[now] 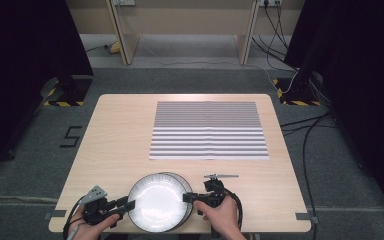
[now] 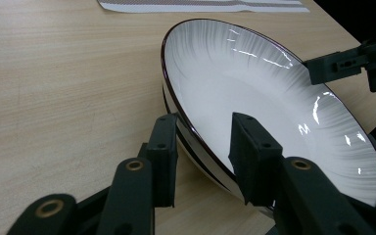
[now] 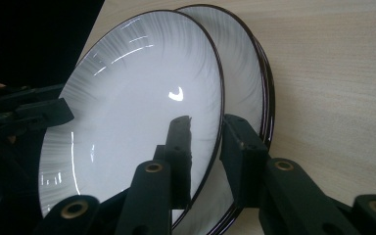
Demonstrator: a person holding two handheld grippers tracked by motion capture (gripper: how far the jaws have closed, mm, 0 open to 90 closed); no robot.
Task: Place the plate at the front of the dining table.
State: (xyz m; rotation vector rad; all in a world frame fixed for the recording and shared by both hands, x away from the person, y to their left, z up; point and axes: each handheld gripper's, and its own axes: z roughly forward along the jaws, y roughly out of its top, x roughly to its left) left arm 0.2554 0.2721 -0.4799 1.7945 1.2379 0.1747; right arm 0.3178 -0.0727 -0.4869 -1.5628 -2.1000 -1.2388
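Note:
A stack of white plates with dark rims sits at the near edge of the wooden table (image 1: 120,135). The top plate (image 1: 157,202) (image 2: 254,78) (image 3: 137,98) lies offset from the lower plate (image 1: 180,176) (image 3: 245,63), with a gap between them on the right side. My left gripper (image 1: 130,204) (image 2: 204,122) holds the top plate's left rim, one jaw under it and one inside the bowl. At the right rim, my right gripper (image 1: 186,197) (image 3: 208,122) is shut the same way. Each gripper also appears across the plate in the other's view: right gripper (image 2: 323,66), left gripper (image 3: 44,110).
A grey-and-white striped placemat (image 1: 209,130) lies flat on the middle and far part of the table. Black stands with hazard-striped feet (image 1: 62,102) (image 1: 300,100) flank the far corners. Cables (image 1: 305,130) run over the floor on the right.

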